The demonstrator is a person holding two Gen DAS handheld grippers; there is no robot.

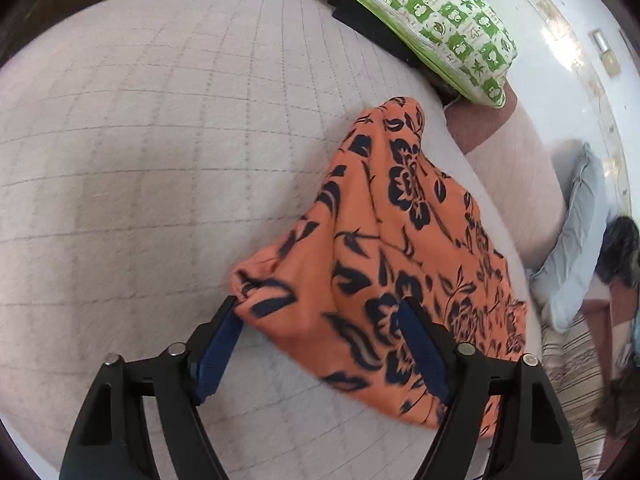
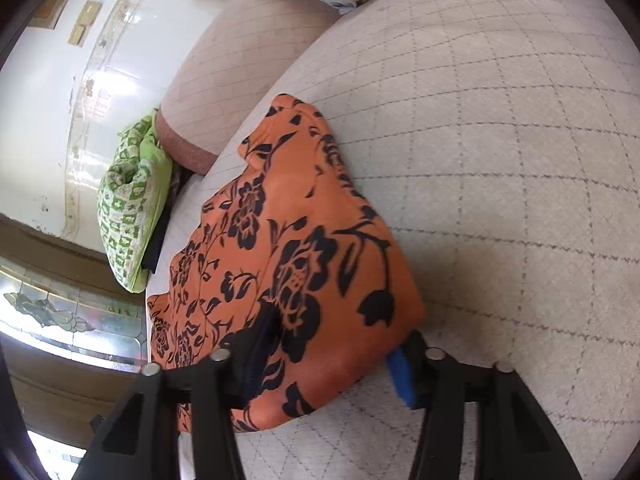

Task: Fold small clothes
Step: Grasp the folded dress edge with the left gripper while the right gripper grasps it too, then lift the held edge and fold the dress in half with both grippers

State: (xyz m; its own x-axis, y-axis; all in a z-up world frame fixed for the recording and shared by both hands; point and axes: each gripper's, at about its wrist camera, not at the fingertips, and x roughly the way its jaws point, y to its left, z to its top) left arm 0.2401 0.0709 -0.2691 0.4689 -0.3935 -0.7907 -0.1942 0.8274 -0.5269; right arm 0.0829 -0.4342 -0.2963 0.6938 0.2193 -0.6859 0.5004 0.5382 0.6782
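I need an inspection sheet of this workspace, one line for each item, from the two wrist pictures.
Surface: pale quilted bedcover with a grid pattern, bare around the cloth.
Job's things: one orange floral garment, bunched, lying on the bedcover.
Clutter: green patterned pillow at the far edge; grey pillow off to the side.
Grippers: left gripper jaws apart, garment corner between them; right gripper jaws straddling a garment fold, grip unclear.
Cables: nothing seen.
Surroundings: white tiled wall.
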